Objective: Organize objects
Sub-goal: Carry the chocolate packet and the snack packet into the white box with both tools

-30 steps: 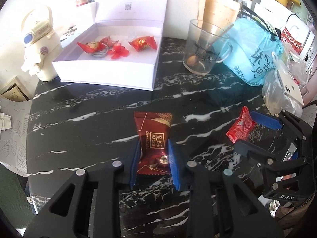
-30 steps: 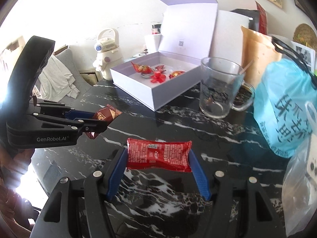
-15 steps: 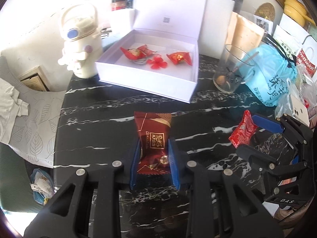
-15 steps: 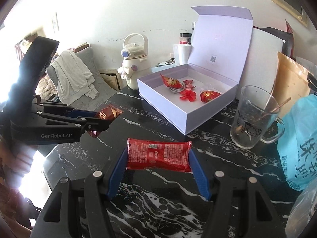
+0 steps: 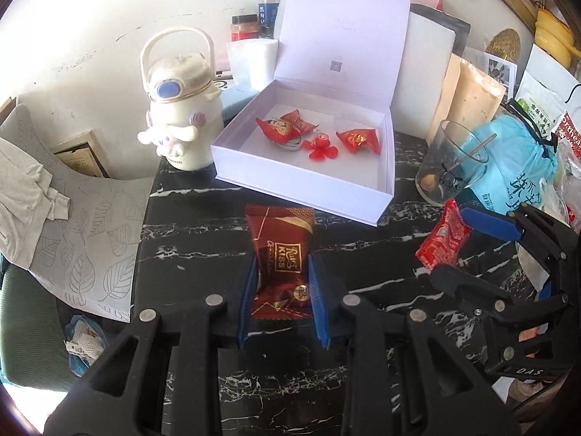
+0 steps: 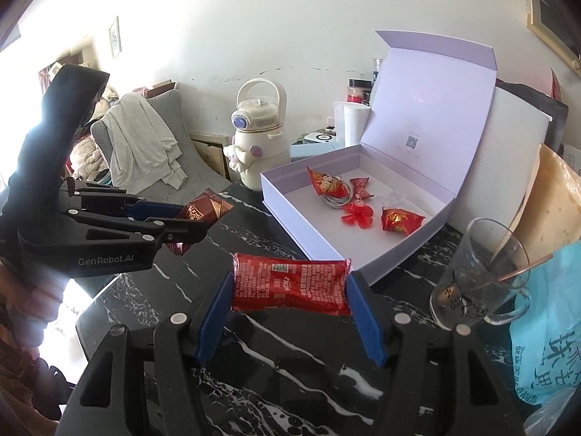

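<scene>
My left gripper (image 5: pixel 282 292) is shut on a dark red chocolate packet (image 5: pixel 281 254) and holds it above the black marble table (image 5: pixel 203 232). It also shows in the right wrist view (image 6: pixel 203 210). My right gripper (image 6: pixel 290 290) is shut on a bright red snack packet (image 6: pixel 290 283), also seen in the left wrist view (image 5: pixel 445 236). An open white box (image 5: pixel 308 185) lies ahead of both, lid up, holding red wrapped candies (image 5: pixel 357 140) and a red flower clip (image 5: pixel 321 147).
A white cartoon kettle (image 5: pixel 179 116) stands left of the box. A glass mug (image 5: pixel 454 163) with a stick, a blue plastic bag (image 5: pixel 519 160) and paper bags crowd the right. A chair with cloth (image 6: pixel 145 145) sits beyond the table's left edge.
Both grippers have lifted and drawn back with their packets still held. The box and kettle now sit farther off and more of the room shows.
</scene>
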{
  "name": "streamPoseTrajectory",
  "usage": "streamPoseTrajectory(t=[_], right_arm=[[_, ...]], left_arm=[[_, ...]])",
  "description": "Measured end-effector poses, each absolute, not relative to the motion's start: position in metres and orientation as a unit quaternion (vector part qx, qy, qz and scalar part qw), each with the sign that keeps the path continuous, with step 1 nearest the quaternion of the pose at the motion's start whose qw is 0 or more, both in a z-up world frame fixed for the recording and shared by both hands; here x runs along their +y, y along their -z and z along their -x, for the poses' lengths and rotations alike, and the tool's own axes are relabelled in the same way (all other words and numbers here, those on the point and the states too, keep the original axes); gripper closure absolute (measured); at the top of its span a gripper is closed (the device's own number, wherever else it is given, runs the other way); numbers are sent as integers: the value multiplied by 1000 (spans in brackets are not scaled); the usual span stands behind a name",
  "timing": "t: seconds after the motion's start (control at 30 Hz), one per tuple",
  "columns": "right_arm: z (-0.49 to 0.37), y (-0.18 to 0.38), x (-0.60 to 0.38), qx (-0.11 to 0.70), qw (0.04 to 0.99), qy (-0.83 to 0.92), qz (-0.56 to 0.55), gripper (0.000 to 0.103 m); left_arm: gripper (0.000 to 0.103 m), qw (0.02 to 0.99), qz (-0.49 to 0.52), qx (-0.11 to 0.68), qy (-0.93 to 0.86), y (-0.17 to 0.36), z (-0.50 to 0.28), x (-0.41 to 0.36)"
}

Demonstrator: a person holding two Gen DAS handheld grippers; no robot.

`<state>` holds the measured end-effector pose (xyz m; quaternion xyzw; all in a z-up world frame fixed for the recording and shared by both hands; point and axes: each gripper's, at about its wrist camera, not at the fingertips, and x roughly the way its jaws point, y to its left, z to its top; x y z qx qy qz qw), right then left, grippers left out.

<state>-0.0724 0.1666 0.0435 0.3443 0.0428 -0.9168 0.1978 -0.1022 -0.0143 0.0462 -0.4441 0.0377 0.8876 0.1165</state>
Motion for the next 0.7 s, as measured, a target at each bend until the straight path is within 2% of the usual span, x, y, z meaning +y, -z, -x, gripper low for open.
streamPoseTrajectory(t=[0.7], right_arm=[[161,-53,171,46,184,921,-341,39]], left_arm=[[77,144,439,65,-885,-48,189,0]])
